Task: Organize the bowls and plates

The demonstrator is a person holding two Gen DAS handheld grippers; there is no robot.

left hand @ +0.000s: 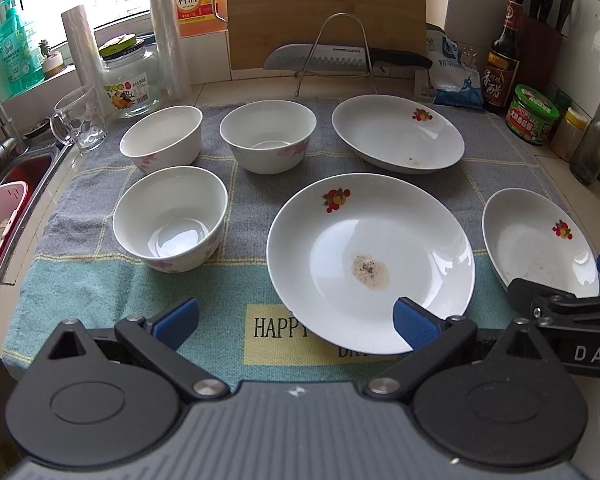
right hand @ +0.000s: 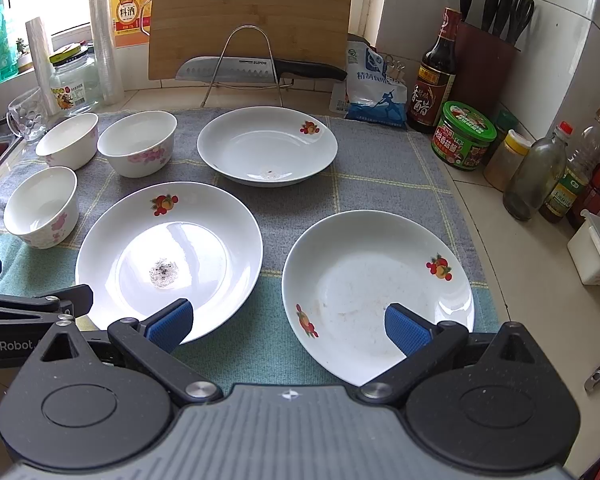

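Three white plates with fruit prints lie on a checked cloth (left hand: 100, 288): a middle plate (left hand: 370, 264) (right hand: 168, 256) with a crumb stain, a far plate (left hand: 398, 132) (right hand: 266, 144), and a right plate (left hand: 540, 240) (right hand: 376, 292). Three white bowls with pink flowers stand upright at the left: the near bowl (left hand: 170, 220) (right hand: 42, 208), the back-left bowl (left hand: 162, 136) (right hand: 68, 144) and the back-middle bowl (left hand: 268, 136) (right hand: 138, 148). My left gripper (left hand: 296, 320) hangs open and empty over the middle plate's near rim. My right gripper (right hand: 288, 326) is open and empty, spanning the gap between the middle and right plates.
A sink (left hand: 16, 184) with a white strainer lies left of the cloth, beside a glass mug (left hand: 80, 122) and jar (left hand: 130, 76). Behind are a knife on a wire rack (left hand: 340, 58) and a cutting board (left hand: 324, 8). Bottles, jars (right hand: 466, 140) and a white box (right hand: 596, 252) crowd the right.
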